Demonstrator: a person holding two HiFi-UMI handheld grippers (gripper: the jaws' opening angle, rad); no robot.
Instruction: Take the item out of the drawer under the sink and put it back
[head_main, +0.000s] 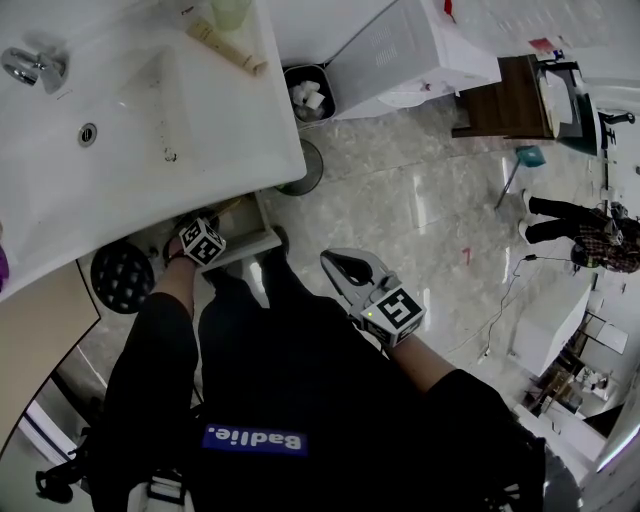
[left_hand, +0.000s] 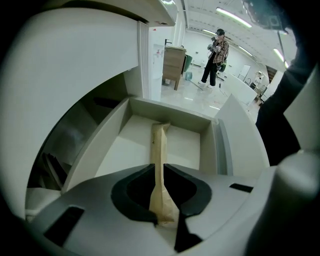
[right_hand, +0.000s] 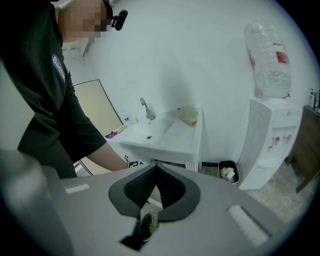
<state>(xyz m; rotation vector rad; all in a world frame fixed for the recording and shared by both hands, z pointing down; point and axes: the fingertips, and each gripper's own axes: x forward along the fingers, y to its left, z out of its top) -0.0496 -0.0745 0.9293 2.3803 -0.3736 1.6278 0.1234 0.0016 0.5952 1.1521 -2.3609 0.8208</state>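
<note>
The person stood bent over the white sink (head_main: 150, 110) with the left tongs (left_hand: 159, 168) reaching into the open drawer (left_hand: 202, 119) beneath it. Those tongs were clamped on the flattened end of a beige tube (left_hand: 159, 145), which ran straight out from the jaws over the pale drawer floor, its far end close to the drawer's back wall; I could not tell whether it rested on the floor or hung just above it. The right tongs (right_hand: 155, 170) were held out in the open air beside the person's body, well apart from the sink, their jaws together with nothing between them. A second tube (head_main: 228, 47) lay on the sink top near its far edge, away from the faucet (head_main: 35, 68). A small waste bin (head_main: 308, 92) stood on the floor between the sink and a white water dispenser (head_main: 420, 50). Another person (left_hand: 215, 57) stood far across the room.
</note>
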